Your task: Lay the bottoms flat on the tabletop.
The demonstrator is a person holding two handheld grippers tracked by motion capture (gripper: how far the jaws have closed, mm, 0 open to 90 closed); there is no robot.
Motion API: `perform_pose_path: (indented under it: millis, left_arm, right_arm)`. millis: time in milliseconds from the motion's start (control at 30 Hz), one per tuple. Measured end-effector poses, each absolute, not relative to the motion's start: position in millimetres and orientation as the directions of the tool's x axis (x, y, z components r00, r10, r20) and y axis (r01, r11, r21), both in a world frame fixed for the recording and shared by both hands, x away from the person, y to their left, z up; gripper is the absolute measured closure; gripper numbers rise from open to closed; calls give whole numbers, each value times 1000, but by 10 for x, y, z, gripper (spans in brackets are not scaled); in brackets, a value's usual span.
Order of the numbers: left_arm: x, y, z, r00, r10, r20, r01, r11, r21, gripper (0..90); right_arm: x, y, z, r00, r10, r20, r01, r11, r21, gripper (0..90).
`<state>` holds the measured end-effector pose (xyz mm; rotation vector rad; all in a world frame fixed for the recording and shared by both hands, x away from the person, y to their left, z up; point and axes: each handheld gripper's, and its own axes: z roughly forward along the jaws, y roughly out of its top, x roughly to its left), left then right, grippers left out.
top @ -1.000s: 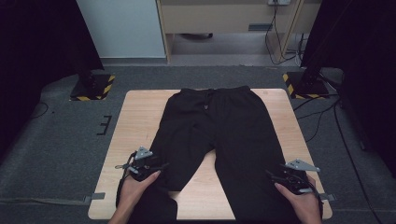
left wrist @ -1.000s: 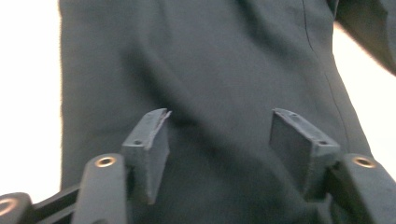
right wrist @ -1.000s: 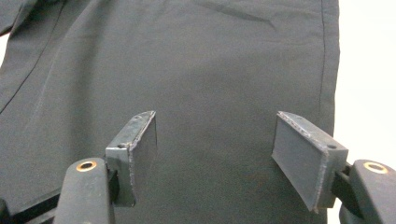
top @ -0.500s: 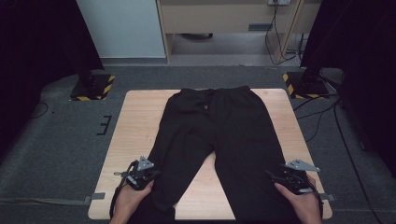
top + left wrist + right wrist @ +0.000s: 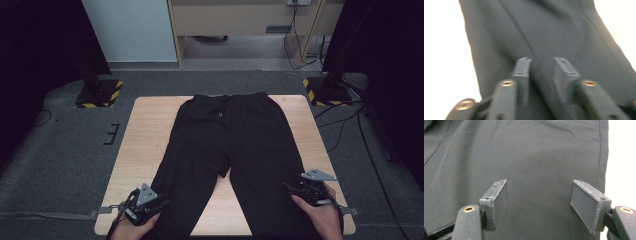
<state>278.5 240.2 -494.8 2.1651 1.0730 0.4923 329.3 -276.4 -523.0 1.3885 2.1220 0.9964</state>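
— What have you got from the high view?

— Black trousers lie flat on the wooden table, waistband toward the top of the frame, legs running down to the lower edge. My left gripper sits at the lower left, at the outer edge of that side's trouser leg. My right gripper is at the lower right, over the other leg near its outer edge.

— And the gripper views, what do they add?

— The left gripper view is blurred. It shows the trousers across the middle, pale table on either side, and my left gripper with a narrow gap. Its jaws have just been opening; cloth lies behind them, but I can't tell if any is pinched between them. The right gripper view is sharp: the right gripper stands wide over smooth cloth, nothing between the pads, with a side seam running down the right of the frame and a strip of table beyond it.

— Any containers?

— None to report; the trousers rest straight on the table, the lower legs under both grippers.
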Motion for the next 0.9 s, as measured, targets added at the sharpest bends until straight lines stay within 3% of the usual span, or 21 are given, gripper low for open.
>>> perform_pose_path:
  millis: [100,233,333,433,467,567,800,900]
  left_arm:
    - [3039,2420,-4997,555,830,60,566,-429,704,536]
    - [3254,2429,-5122,515,857,22,595,-376,710,486]
    - [3308,2375,-5204,534,846,8,607,-390,692,545]
    - [3310,2338,-5230,544,839,16,604,-404,687,708]
    - [3295,2328,-5206,551,834,21,611,-420,671,800]
    - [3209,2345,-5188,564,825,37,608,-445,658,885]
    - [2880,2413,-5143,609,793,-12,624,-469,625,887]
    - [2803,2403,-5083,622,783,-16,612,-472,635,824]
  right_arm:
    - [3348,-2720,-5242,-439,898,18,615,285,735,315]
    - [3439,-2662,-5296,-456,890,3,627,319,711,315]
    - [3491,-2658,-5319,-450,893,11,623,305,720,309]
    - [3500,-2658,-5328,-451,893,11,617,302,727,309]
    - [3496,-2661,-5329,-451,892,13,615,301,728,309]
    - [3480,-2679,-5333,-452,892,11,612,301,731,310]
    - [3482,-2673,-5330,-455,890,8,614,307,727,308]
    - [3498,-2650,-5318,-463,886,6,617,318,720,309]
